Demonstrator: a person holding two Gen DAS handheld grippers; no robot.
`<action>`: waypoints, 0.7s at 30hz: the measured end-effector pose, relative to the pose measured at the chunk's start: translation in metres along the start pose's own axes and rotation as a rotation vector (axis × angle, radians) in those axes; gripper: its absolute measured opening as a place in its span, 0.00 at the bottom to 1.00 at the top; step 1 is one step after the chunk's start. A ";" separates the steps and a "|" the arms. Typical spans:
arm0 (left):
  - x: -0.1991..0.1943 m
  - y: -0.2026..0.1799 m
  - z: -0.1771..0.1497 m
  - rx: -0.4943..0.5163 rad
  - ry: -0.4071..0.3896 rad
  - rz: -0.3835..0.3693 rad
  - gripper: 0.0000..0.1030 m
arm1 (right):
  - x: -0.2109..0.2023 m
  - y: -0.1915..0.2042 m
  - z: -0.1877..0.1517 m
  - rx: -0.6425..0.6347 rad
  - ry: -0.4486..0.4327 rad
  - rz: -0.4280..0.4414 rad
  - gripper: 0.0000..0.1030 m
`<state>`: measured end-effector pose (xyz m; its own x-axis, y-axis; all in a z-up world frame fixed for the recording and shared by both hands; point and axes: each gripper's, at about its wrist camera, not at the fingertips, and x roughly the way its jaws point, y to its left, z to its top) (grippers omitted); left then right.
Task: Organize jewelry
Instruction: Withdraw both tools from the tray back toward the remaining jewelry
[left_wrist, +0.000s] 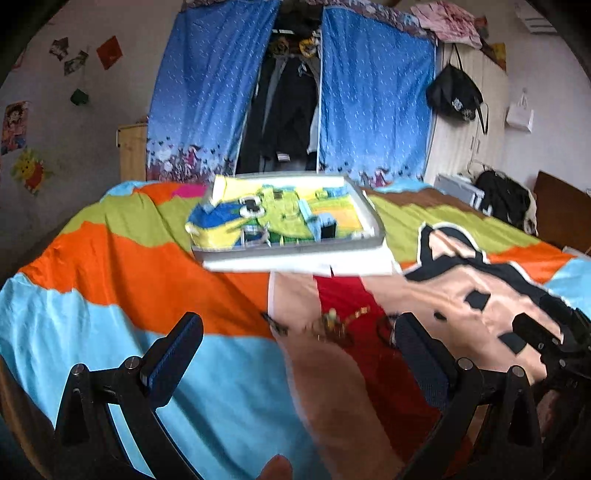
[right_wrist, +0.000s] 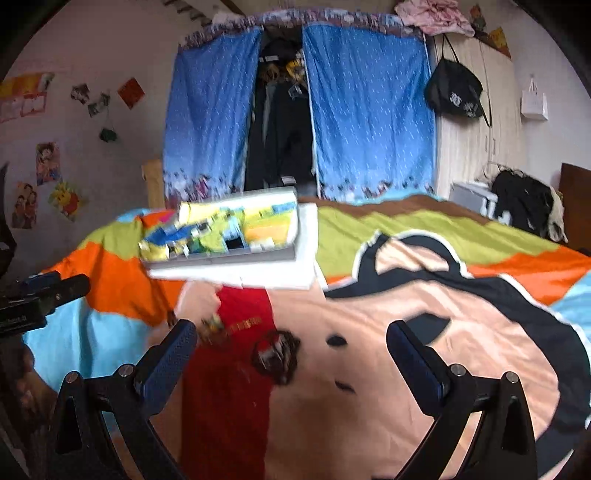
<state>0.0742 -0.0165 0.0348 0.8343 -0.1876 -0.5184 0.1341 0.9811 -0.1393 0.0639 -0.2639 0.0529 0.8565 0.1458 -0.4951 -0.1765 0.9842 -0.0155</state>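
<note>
Several pieces of jewelry lie on the red patch of the bedspread: a gold cluster (left_wrist: 332, 325) with a gold chain (left_wrist: 358, 313), a dark bracelet (left_wrist: 386, 328) and a small dark piece (left_wrist: 275, 325). In the right wrist view the gold cluster (right_wrist: 212, 326), the chain (right_wrist: 243, 323) and a dark beaded bracelet (right_wrist: 275, 352) show, blurred. A white compartment tray (left_wrist: 369, 210), with colourful lining, sits farther back on the bed (right_wrist: 258, 254). My left gripper (left_wrist: 299, 339) is open and empty, with the jewelry between its fingers. My right gripper (right_wrist: 291, 350) is open and empty over the bracelet.
The colourful bedspread (left_wrist: 147, 266) covers the whole bed. Blue curtains (left_wrist: 207, 92) frame an open wardrobe behind it. A black bag (left_wrist: 456, 92) hangs on a cupboard at right. The right gripper's body (left_wrist: 554, 332) shows at the right of the left view.
</note>
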 end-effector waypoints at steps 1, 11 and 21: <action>0.001 0.000 -0.004 0.001 0.011 -0.002 0.99 | -0.001 -0.002 -0.005 0.005 0.015 -0.003 1.00; 0.017 -0.001 -0.040 0.023 0.130 -0.023 0.99 | 0.024 -0.012 -0.032 0.070 0.169 0.083 1.00; 0.051 0.000 -0.049 0.018 0.243 -0.089 0.99 | 0.049 -0.025 -0.040 0.161 0.287 0.212 1.00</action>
<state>0.0906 -0.0284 -0.0333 0.6662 -0.2774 -0.6923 0.2128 0.9604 -0.1800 0.0907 -0.2852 -0.0052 0.6345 0.3357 -0.6962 -0.2370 0.9419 0.2382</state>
